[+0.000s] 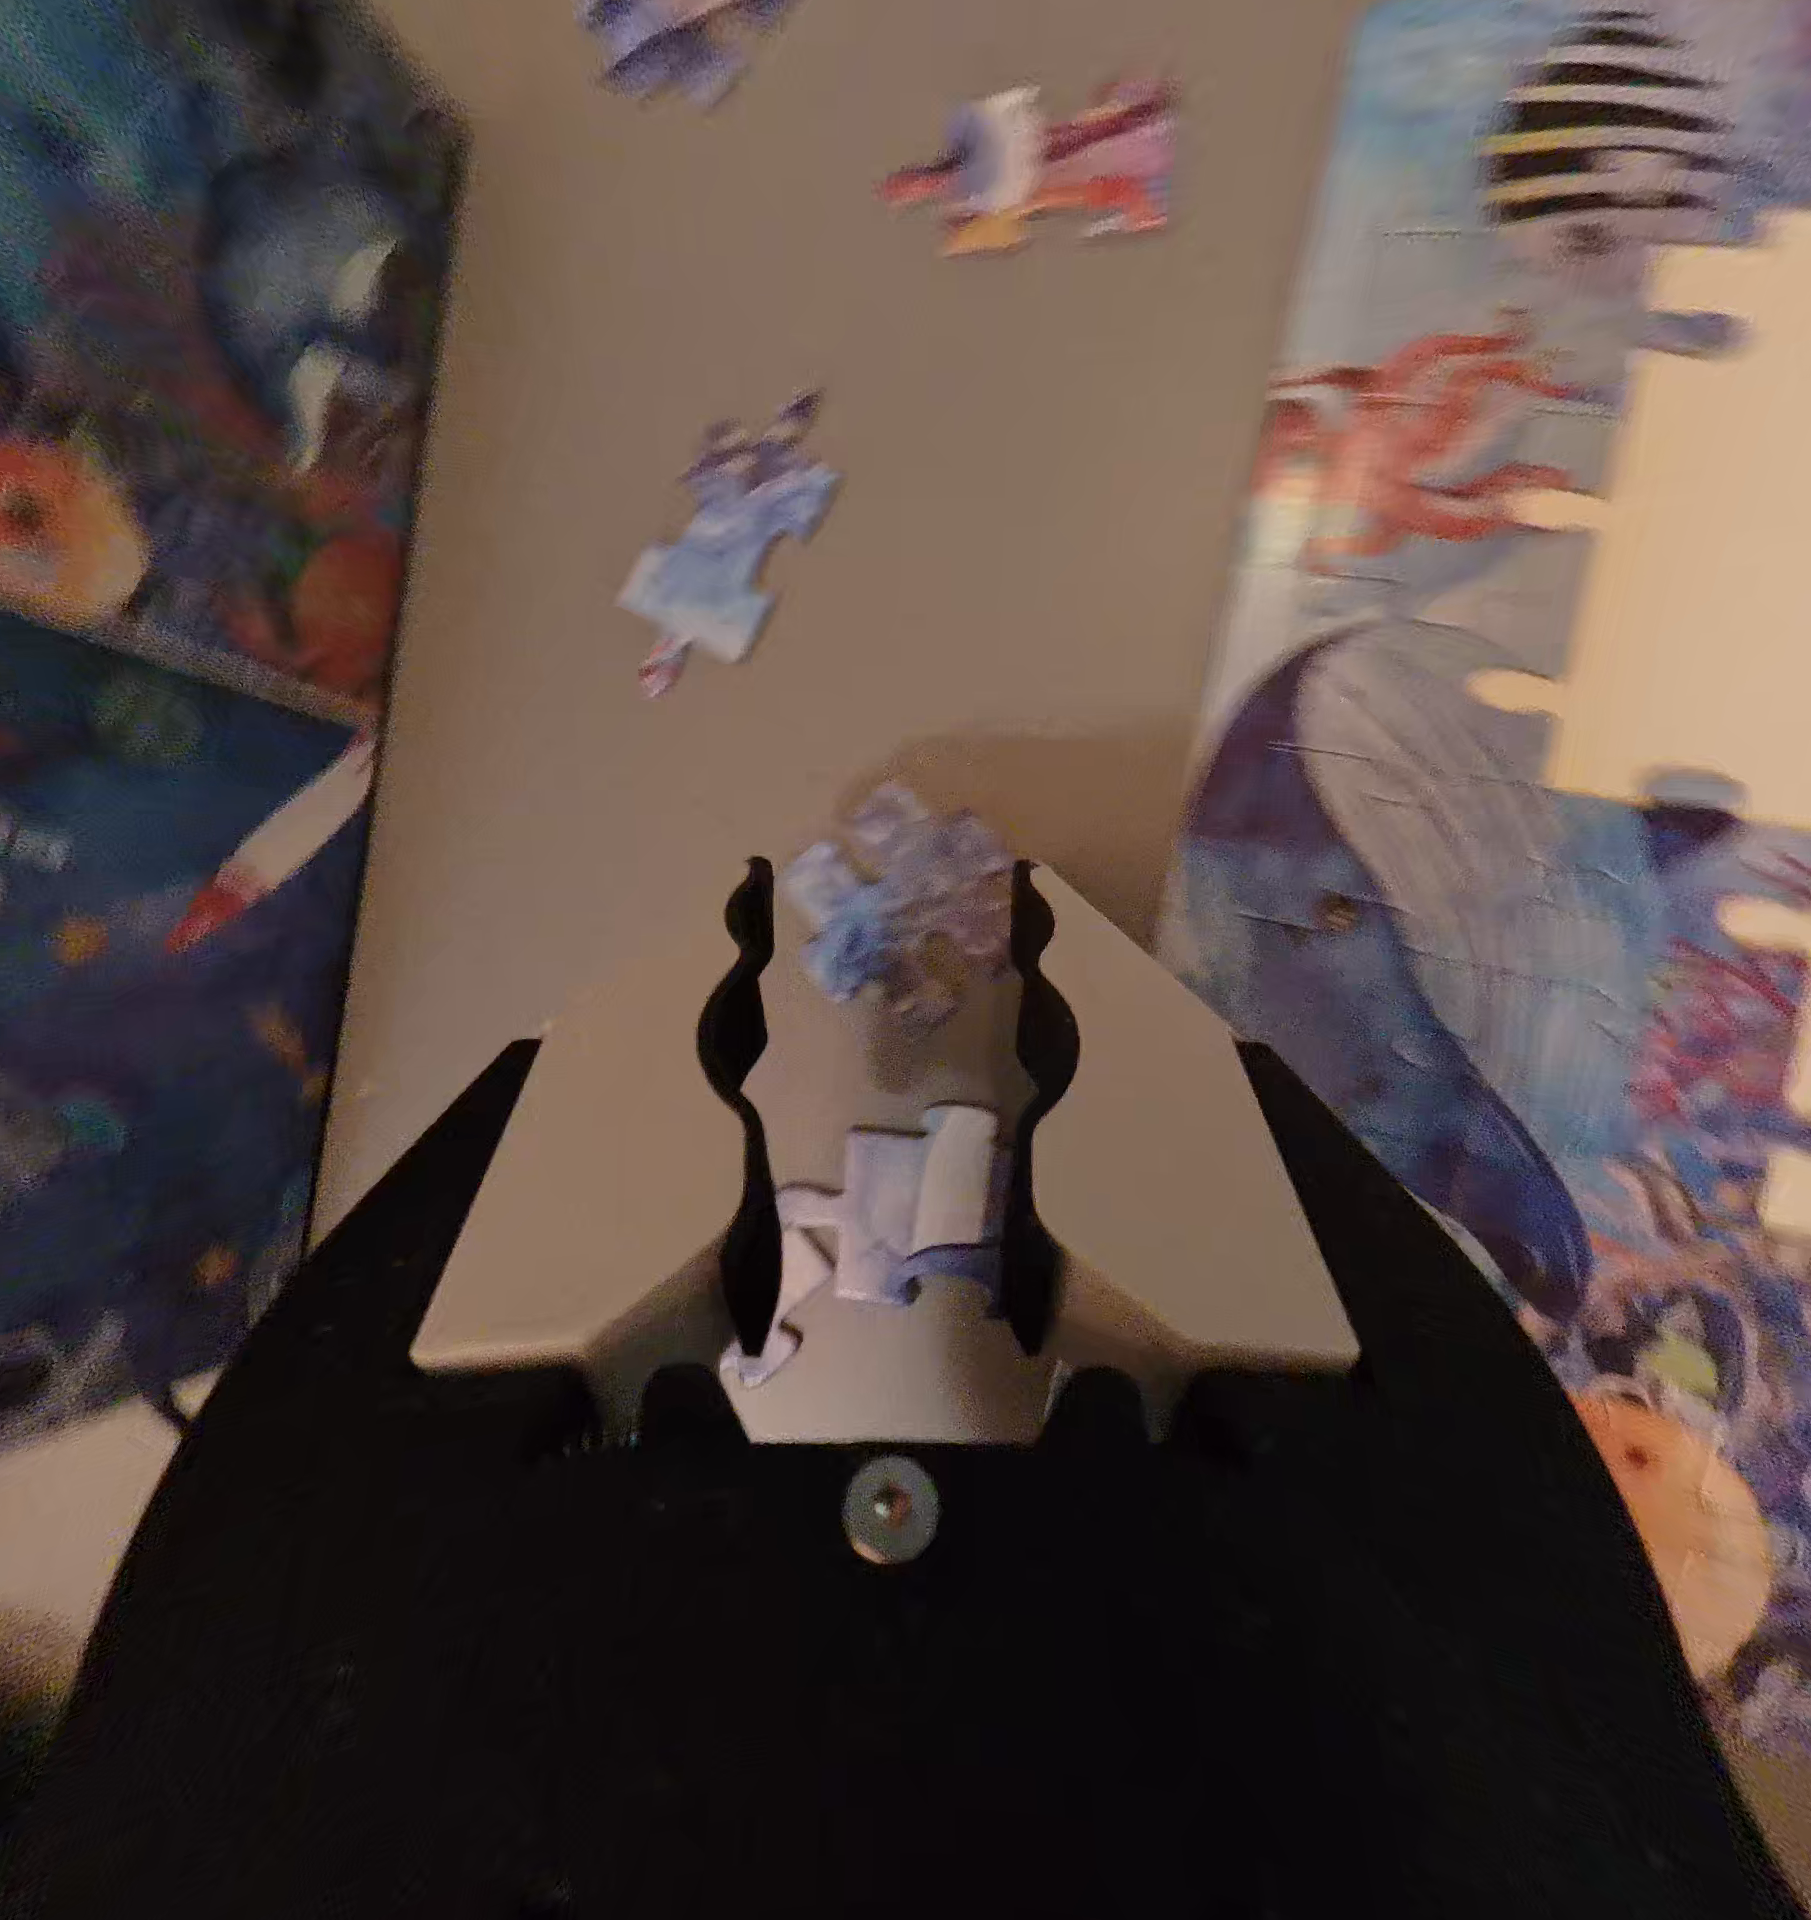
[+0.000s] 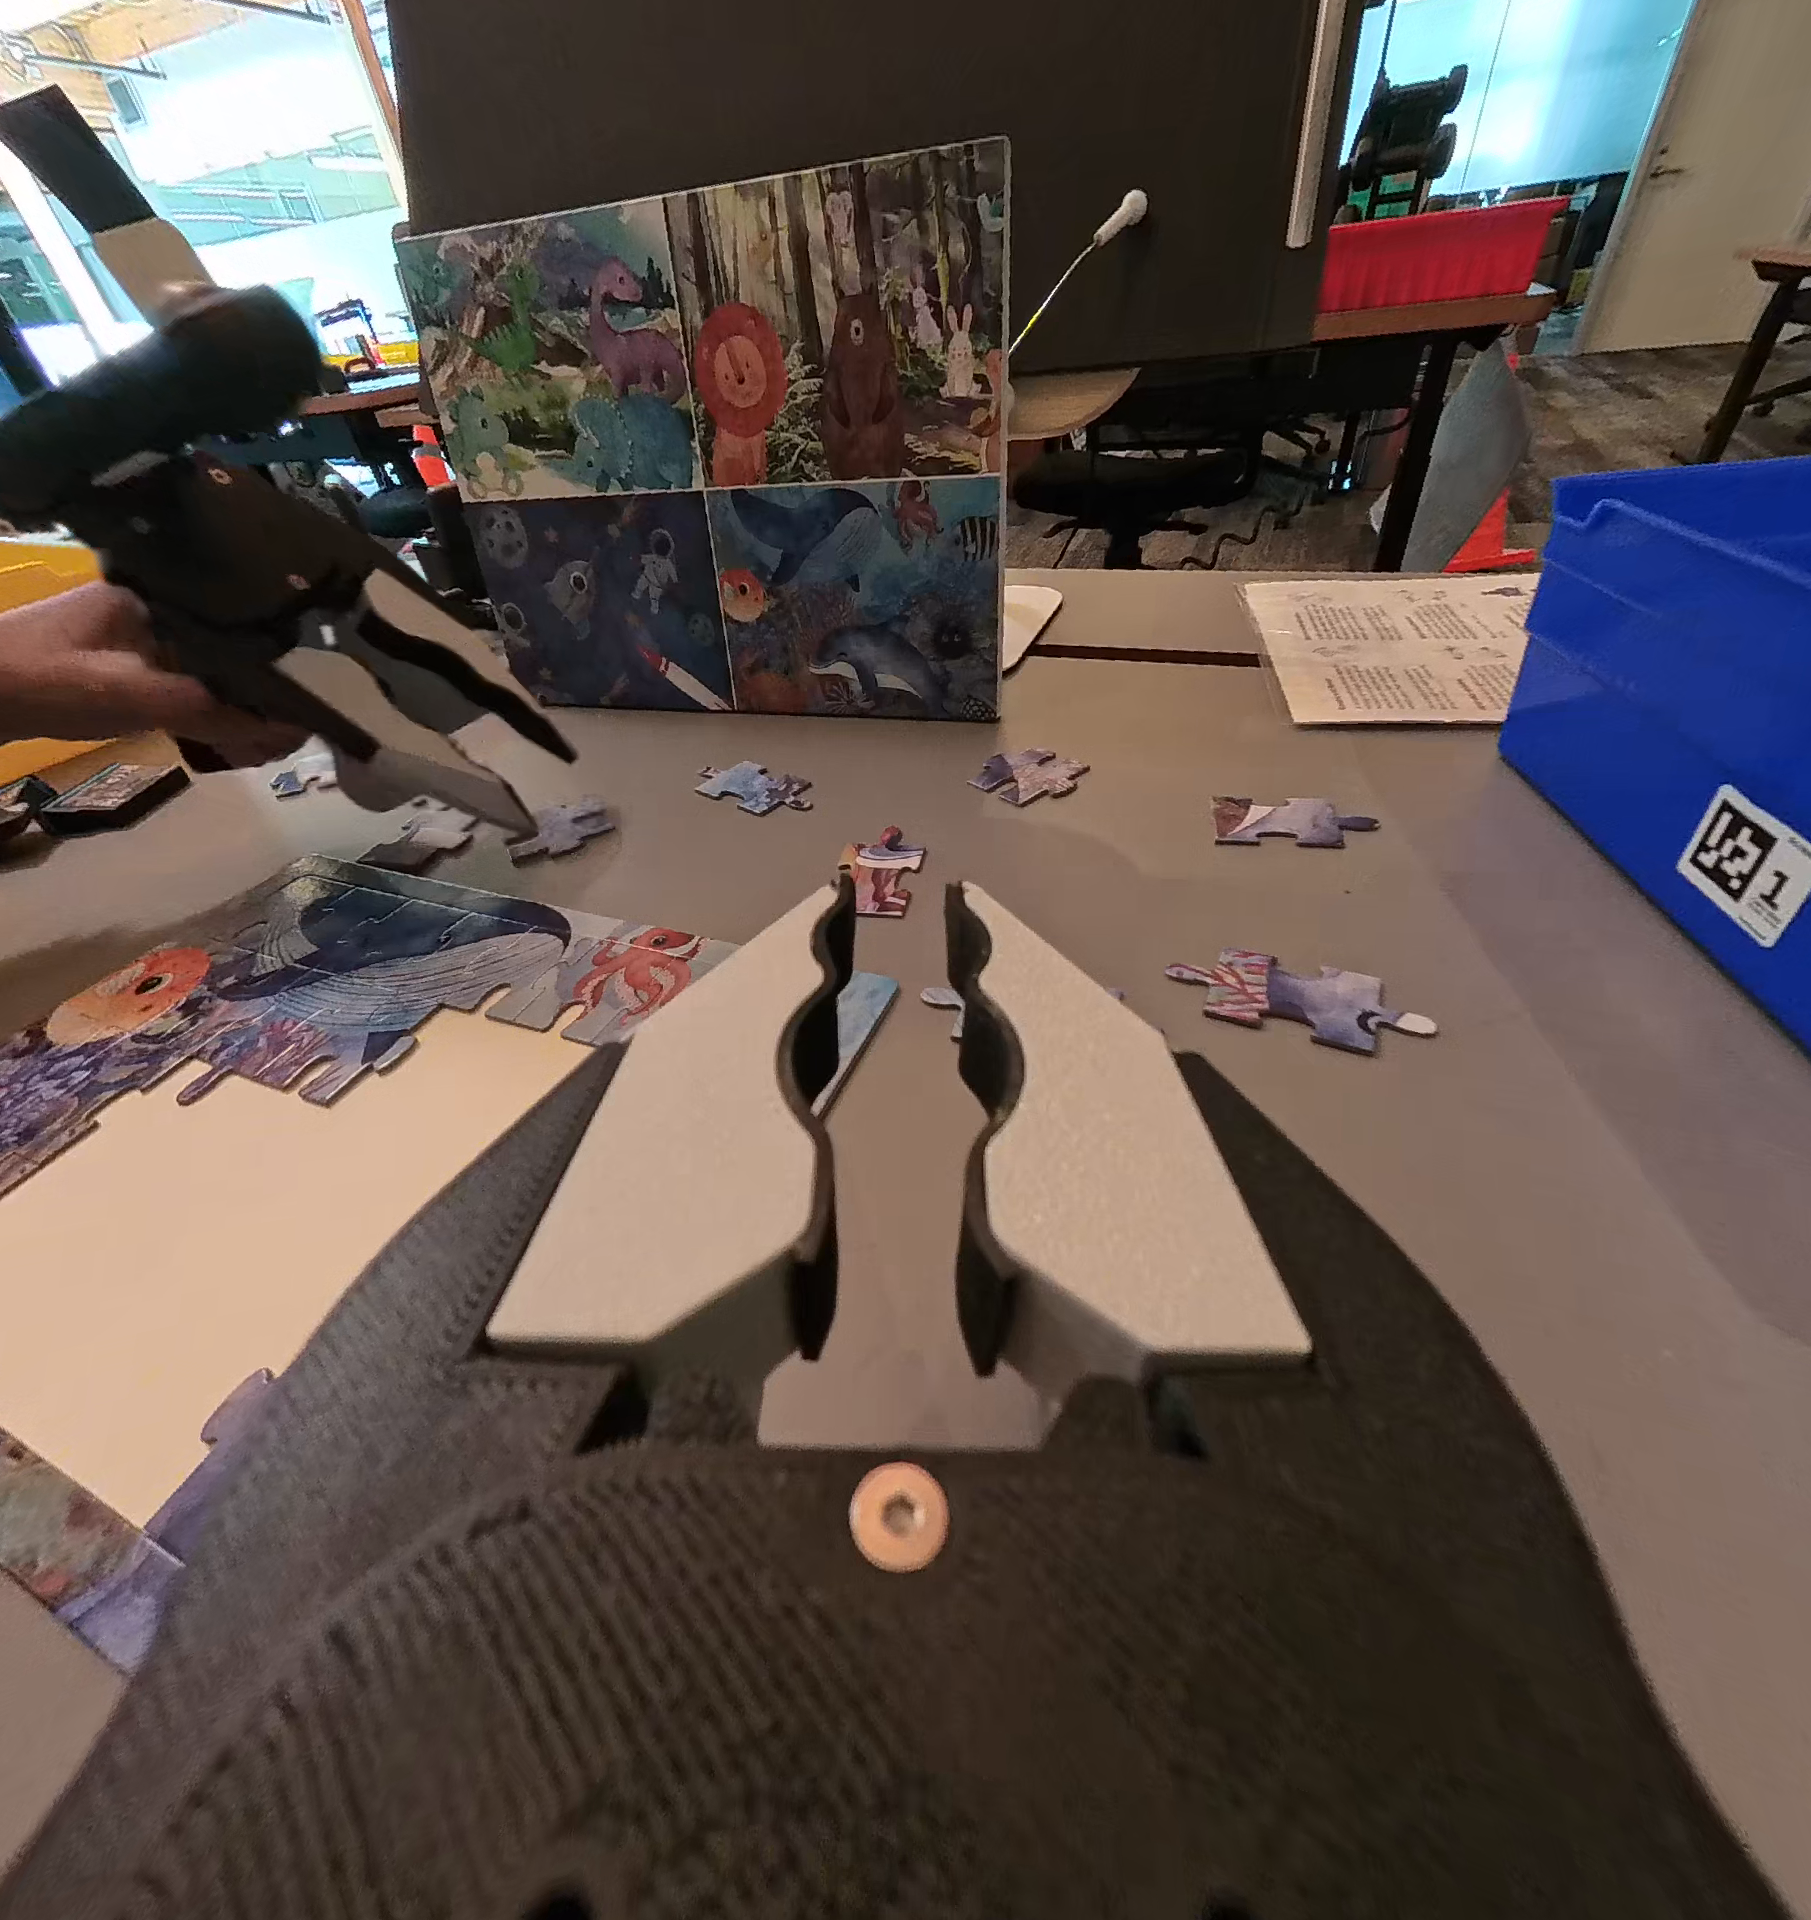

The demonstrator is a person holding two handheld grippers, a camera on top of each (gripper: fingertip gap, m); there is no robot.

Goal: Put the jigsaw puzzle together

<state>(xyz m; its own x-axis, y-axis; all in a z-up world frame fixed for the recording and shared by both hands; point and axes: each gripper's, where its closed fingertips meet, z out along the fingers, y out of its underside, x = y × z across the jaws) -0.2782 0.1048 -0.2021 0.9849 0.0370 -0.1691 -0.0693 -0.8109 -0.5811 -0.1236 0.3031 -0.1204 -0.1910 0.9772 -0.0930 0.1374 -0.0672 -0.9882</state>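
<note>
The part-built sea puzzle point(image 2: 309, 977) lies on a beige board point(image 2: 205, 1195) at the left; it also shows at the right of the left wrist view point(image 1: 1400, 790). My left gripper point(image 1: 885, 883) is open, low over the table, its tips on either side of a blue loose piece point(image 1: 901, 904). Another pale piece point(image 1: 911, 1216) lies under it. In the right wrist view the left gripper point(image 2: 542, 795) touches that blue piece point(image 2: 568, 828). My right gripper point(image 2: 896, 894) is open by a narrow gap and empty, above the puzzle's right edge. A pink piece point(image 2: 885, 873) lies just beyond it.
Loose pieces point(image 2: 1296, 1003) point(image 2: 1290, 821) point(image 2: 1026, 774) point(image 2: 755, 784) are scattered on the grey table point(image 2: 1400, 1195). The picture box point(image 2: 714, 436) stands upright at the back. A blue bin point(image 2: 1711, 727) is at the right, with a printed sheet point(image 2: 1400, 655) beside it. A hand point(image 2: 49, 665) holds the left gripper. Spacing between my two grippers at the tips: around 25 cm.
</note>
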